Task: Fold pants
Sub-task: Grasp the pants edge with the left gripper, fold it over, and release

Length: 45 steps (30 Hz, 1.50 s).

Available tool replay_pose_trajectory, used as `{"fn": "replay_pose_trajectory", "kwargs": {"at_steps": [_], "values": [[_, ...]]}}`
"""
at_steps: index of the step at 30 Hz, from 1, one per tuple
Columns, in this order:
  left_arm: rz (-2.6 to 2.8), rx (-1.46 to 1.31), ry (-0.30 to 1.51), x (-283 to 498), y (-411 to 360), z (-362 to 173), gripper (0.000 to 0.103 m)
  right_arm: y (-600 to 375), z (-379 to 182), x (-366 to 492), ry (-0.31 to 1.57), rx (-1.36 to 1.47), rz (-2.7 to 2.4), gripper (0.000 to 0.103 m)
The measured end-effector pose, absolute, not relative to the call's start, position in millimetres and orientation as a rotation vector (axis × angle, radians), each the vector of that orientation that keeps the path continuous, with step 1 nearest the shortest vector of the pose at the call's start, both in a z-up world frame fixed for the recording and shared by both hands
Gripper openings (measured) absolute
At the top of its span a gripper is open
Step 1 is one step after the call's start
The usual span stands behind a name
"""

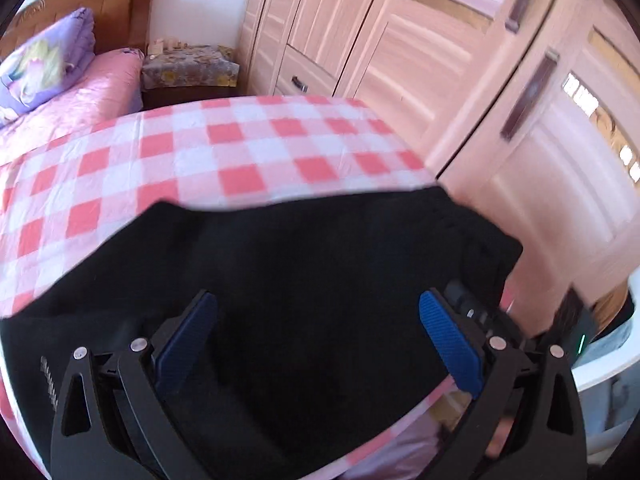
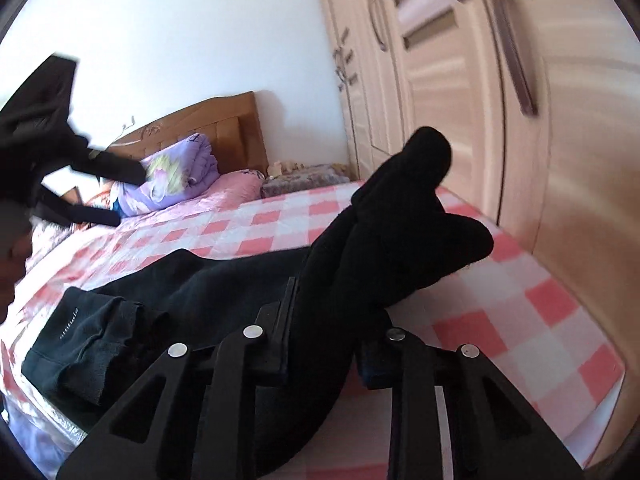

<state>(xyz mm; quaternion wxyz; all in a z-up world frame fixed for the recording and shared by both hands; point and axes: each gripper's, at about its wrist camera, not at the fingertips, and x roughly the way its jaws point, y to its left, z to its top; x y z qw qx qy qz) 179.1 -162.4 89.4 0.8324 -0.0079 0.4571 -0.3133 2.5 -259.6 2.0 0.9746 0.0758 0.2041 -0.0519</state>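
Black pants lie on the pink-and-white checked bed cover. My left gripper is open, its blue pads spread wide just above the pants. In the right wrist view my right gripper is shut on a bunched end of the pants and lifts it off the bed; the waistband lies flat at the lower left. The left gripper shows at the far left of that view, raised above the bed.
Pale wardrobe doors stand close along the bed's right side. A purple folded quilt and pink sheet lie near the wooden headboard. A small covered nightstand stands beside the bed.
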Motion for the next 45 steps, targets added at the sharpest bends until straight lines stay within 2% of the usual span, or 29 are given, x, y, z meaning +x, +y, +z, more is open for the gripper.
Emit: {"fn": "replay_pose_trajectory", "kwargs": {"at_steps": [5, 8, 14, 19, 23, 27, 34, 39, 43, 44, 45], "values": [[-0.610, -0.130, 0.904, 208, -130, 139, 0.101, -175, 30, 20, 0.324, -0.157, 0.014, 0.024], [-0.544, -0.174, 0.894, 211, -91, 143, 0.101, -115, 15, 8, 0.298, -0.364, 0.112, 0.023], [-0.448, -0.396, 1.139, 217, 10, 63, 0.101, -51, -43, -19, 0.330, -0.596, 0.230, 0.022], [-0.520, -0.577, 1.174, 207, 48, 23, 0.101, -53, -46, -20, 0.328, -0.634, 0.226, 0.022], [-0.539, -0.581, 1.178, 203, 48, 18, 0.101, -62, -32, -20, 0.313, -0.545, 0.228, 0.021], [-0.586, -0.582, 1.149, 188, 45, 28, 0.101, -53, -32, -11, 0.294, -0.569, 0.215, 0.021], [-0.686, -0.597, 1.276, 192, 19, 9, 0.101, -43, -42, -13, 0.271, -0.659, 0.194, 0.021], [-0.734, -0.526, 1.333, 211, -24, 8, 0.101, -40, -48, -12, 0.266, -0.710, 0.187, 0.021], [-0.675, -0.322, 1.371, 215, -64, 14, 0.101, -45, -46, -9, 0.269, -0.695, 0.186, 0.021], [-0.644, -0.252, 1.369, 213, -73, 15, 0.096, -46, -46, -8, 0.272, -0.690, 0.184, 0.022], [-0.594, -0.167, 1.359, 210, -79, 17, 0.076, -48, -46, -7, 0.280, -0.683, 0.185, 0.022]]}}
